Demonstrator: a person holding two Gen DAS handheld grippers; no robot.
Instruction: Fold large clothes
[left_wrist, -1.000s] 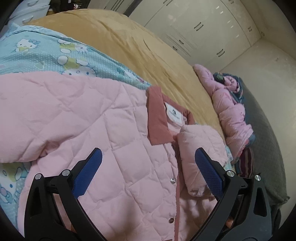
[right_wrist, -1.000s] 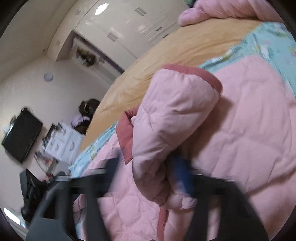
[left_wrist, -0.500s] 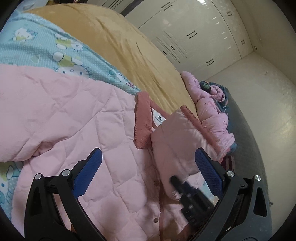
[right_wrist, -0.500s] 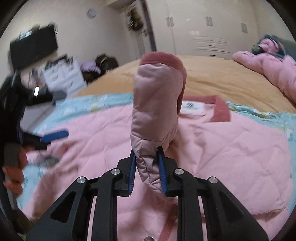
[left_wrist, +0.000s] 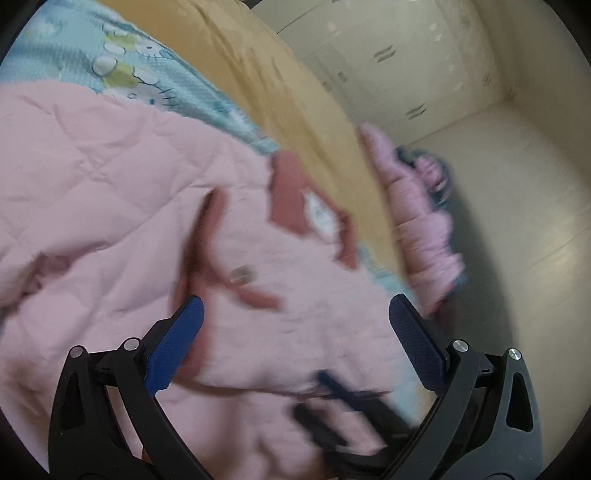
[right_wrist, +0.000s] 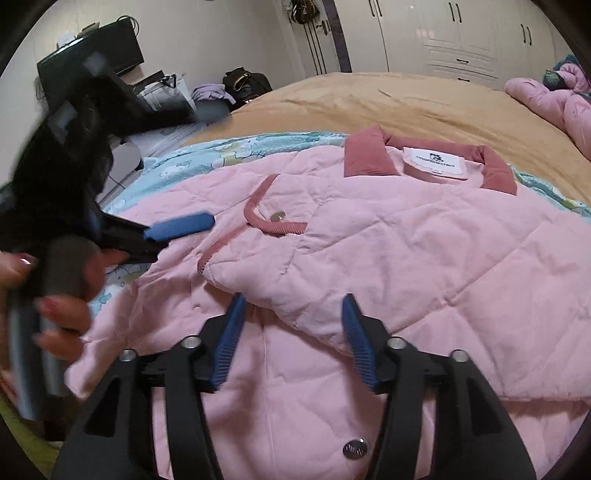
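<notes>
A pink quilted jacket (right_wrist: 406, 251) lies front up on a blue cartoon blanket (right_wrist: 221, 155), its dark pink collar (right_wrist: 369, 158) and white label (right_wrist: 434, 162) at the far end. One sleeve is folded flat across the chest, cuff (right_wrist: 275, 223) towards the left. My right gripper (right_wrist: 293, 325) hovers at the sleeve's near fold with its jaws opening; the pads touch nothing. My left gripper (left_wrist: 295, 317) stands wide open over the jacket's front (left_wrist: 110, 184) with nothing held. In the right wrist view a hand (right_wrist: 59, 306) holds it at the left.
The blanket lies on a tan bedcover (right_wrist: 369, 103). A second pink padded garment (right_wrist: 543, 96) is heaped at the bed's far right. White wardrobes (right_wrist: 461, 33) line the back wall. Bags and clutter (right_wrist: 243, 81) and a black screen (right_wrist: 92, 59) stand at the left.
The right gripper carried the sleeve across the jacket, laid it flat on the chest and let go. Its jaws went from shut on the sleeve to open. The left gripper sank slightly.
</notes>
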